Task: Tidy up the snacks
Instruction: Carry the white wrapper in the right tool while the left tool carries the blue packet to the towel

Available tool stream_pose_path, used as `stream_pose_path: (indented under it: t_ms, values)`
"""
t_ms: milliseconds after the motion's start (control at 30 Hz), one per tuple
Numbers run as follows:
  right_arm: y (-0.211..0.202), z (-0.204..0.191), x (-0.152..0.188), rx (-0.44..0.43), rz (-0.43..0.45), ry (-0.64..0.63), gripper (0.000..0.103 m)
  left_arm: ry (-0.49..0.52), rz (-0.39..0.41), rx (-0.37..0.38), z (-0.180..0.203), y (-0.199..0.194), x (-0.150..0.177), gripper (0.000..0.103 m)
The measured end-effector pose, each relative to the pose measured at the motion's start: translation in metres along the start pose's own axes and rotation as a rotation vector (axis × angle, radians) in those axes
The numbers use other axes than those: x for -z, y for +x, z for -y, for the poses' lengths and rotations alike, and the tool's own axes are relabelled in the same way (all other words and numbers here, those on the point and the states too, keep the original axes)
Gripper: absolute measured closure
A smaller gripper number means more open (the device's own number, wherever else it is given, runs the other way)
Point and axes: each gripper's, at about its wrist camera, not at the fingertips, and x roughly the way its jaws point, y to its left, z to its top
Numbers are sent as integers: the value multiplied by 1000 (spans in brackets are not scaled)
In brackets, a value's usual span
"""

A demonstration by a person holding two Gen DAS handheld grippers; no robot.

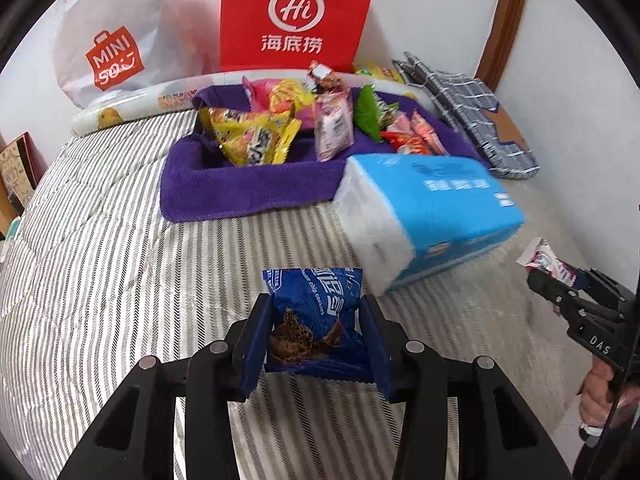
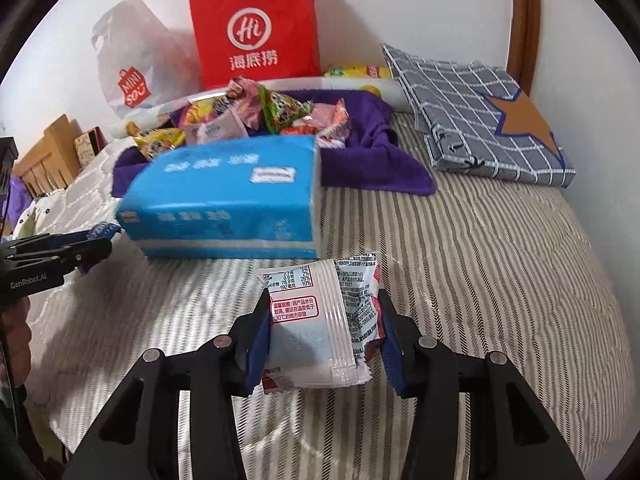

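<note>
Left hand-held gripper [image 1: 316, 330] clamps a blue cookie packet [image 1: 312, 320]; right hand-held gripper [image 2: 322, 334] clamps a white snack packet [image 2: 324, 320], both above the striped bed [image 2: 460, 260], lower centre.

We see both views lit evenly and fairly brightly by soft indoor light, with no hard shadows; only faint shade lies on the striped bed [image 1: 120, 240] under and just beside the jaws. Ahead of the jaws the blue tissue pack [image 1: 432, 216] is smeared by motion blur, its print unreadable in both views. The snack packets held close to the lens stay fairly sharp, with mild glare on their shiny film. The fisheye bends everything strongly: the bed bulges, the wall [image 2: 440, 8] curves, and black corners ring each picture. Far beyond the jaws, detail turns soft and slightly grainy.
</note>
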Motion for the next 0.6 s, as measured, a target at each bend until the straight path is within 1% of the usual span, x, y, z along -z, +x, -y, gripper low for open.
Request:
stream_pose_path:
  t_ms: [233,433,600]
  values:
    - [-33,-9,-14,-23,53,-8,55,6,24,36,20,-27,-9,61]
    - [-54,-8,-34,-30,87,11,55,16,41,74,44,-44,-28,61]
    - [-67,-2,-50,-19,107,15,55,20,54,94,62,-52,-46,61]
